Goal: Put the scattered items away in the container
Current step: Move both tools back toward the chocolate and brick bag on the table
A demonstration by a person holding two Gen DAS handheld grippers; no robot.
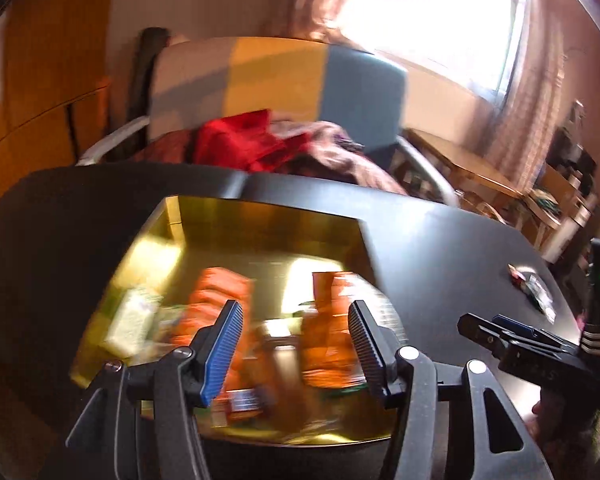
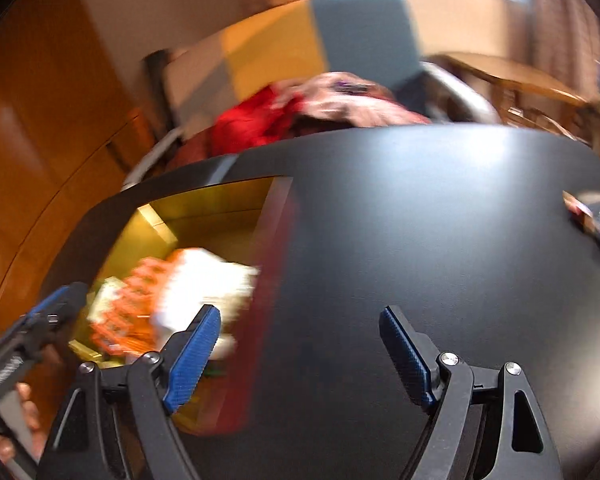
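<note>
From where I'm standing both the left gripper (image 1: 296, 324) and right gripper (image 2: 300, 330) hang spread apart and empty by the gold container (image 1: 260, 216), so I'd swing the right one to those last wrappers (image 1: 530, 288) well off beyond its right wall.

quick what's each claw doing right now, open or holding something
Left claw: open, holding nothing, above the gold box.
Right claw: open, holding nothing, over the black table.
</note>
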